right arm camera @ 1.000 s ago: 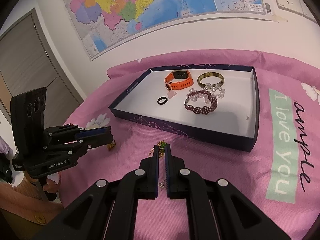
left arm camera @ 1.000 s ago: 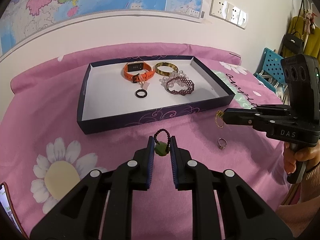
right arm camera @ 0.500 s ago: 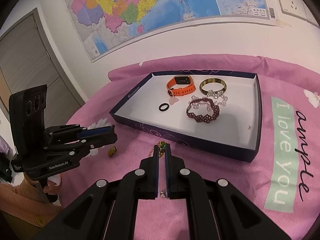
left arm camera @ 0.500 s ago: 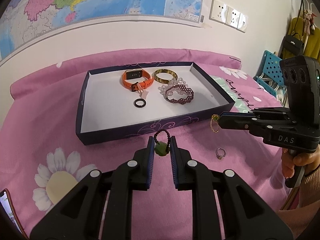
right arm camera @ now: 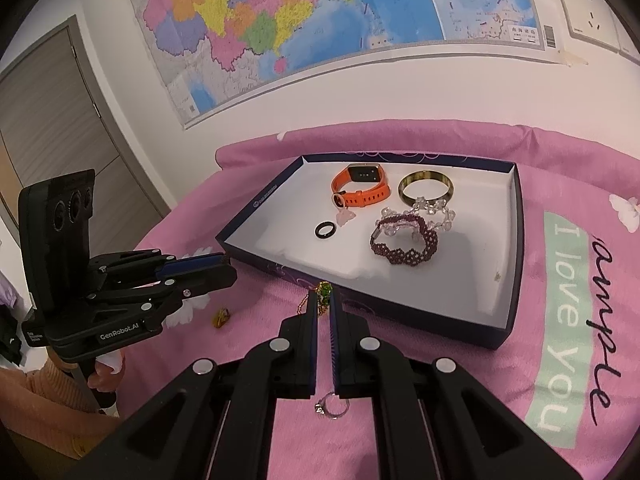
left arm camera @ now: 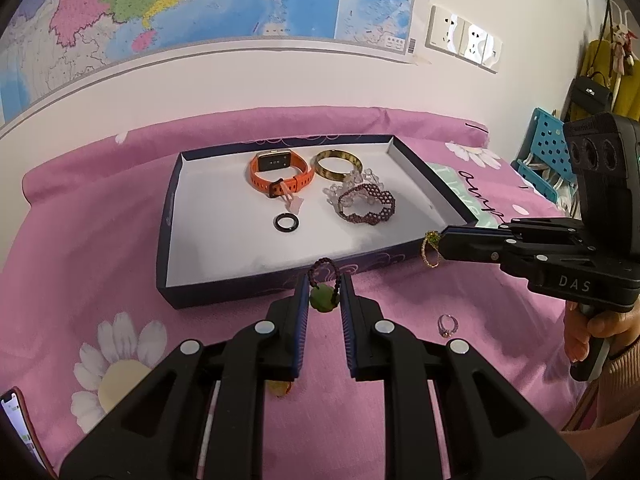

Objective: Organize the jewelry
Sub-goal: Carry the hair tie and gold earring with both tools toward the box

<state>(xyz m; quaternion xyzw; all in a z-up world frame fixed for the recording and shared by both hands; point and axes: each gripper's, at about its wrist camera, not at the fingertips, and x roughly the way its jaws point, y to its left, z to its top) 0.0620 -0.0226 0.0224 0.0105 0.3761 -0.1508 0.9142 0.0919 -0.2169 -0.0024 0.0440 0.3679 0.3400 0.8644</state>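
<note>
My left gripper [left arm camera: 325, 294] is shut on a green pendant [left arm camera: 323, 298] with a dark bead loop, held above the cloth at the box's near wall. My right gripper [right arm camera: 324, 306] is shut on a gold chain with a green stone [right arm camera: 323, 292]; it also shows in the left wrist view [left arm camera: 430, 248]. The dark box [left arm camera: 168, 240] with a white floor holds an orange watch [left arm camera: 280, 172], a gold bangle [left arm camera: 338, 164], a black ring [left arm camera: 286, 223], a maroon beaded bracelet [left arm camera: 368, 208] and a clear bead bracelet [left arm camera: 352, 180].
A silver ring [left arm camera: 446, 325] lies on the pink flowered cloth [left arm camera: 80, 240] right of my left gripper, and shows under my right gripper [right arm camera: 332, 404]. A small yellow piece [right arm camera: 221, 316] lies on the cloth. A phone [left arm camera: 20, 416] sits at the left edge. A wall map hangs behind.
Both grippers have risen and moved toward the box with their pieces still held. The gold chain has moved from the cloth level up to the box's near right corner.
</note>
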